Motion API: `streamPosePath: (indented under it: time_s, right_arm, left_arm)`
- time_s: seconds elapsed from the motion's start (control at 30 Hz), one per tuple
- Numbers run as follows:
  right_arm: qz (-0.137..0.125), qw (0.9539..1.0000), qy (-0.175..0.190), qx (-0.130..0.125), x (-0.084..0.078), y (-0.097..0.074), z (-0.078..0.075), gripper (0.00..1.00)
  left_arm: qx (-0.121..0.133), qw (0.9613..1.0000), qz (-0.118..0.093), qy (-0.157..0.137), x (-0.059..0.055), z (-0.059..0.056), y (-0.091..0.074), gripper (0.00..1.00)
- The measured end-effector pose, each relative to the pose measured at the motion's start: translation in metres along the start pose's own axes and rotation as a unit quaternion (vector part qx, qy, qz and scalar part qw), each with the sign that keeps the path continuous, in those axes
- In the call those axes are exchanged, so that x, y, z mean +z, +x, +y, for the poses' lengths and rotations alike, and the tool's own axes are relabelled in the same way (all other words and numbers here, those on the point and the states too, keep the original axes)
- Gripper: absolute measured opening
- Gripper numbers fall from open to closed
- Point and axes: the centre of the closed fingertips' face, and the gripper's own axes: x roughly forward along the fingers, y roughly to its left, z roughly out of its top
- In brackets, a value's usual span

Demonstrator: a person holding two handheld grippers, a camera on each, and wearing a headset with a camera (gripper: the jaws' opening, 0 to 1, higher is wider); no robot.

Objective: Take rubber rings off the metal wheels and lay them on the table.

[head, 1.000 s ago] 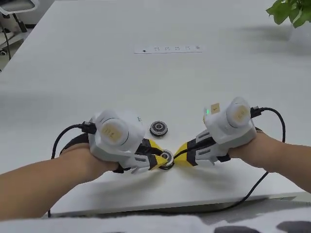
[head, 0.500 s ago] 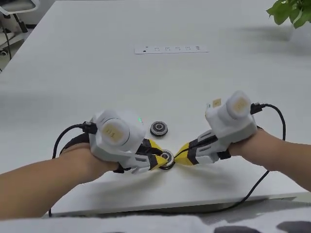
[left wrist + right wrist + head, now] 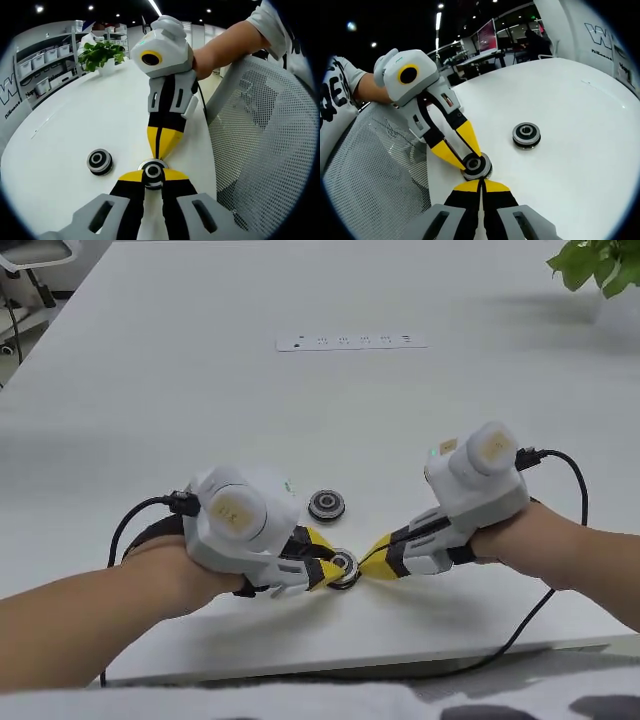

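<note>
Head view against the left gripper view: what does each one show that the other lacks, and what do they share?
Head view: the black cable of the left gripper and the person's left forearm. Left gripper view: a grey mesh chair back and storage shelves with bins. Both: the white table, the green leafy plant, the right gripper with jaws closed, and two round metal wheels with black rubber rings: the near wheel clamped by the left gripper, the far wheel lying free.
</note>
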Motion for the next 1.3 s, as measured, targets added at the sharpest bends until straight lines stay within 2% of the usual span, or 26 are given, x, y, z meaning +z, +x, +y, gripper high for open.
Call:
streamPosePath:
  time_s: [0.3,1.3]
  right_arm:
    - [-0.002,0.9998,0.017,0.002,0.0013,-0.0011,0.0035,0.00]
    - [-0.006,0.9988,0.049,0.004,0.0018,-0.0040,0.0002,0.00]
  left_arm:
    - [0.000,1.0000,-0.001,0.000,0.0003,-0.0006,-0.0001,0.07]
    - [-0.001,1.0000,0.002,-0.001,0.0005,-0.0006,0.0006,0.07]
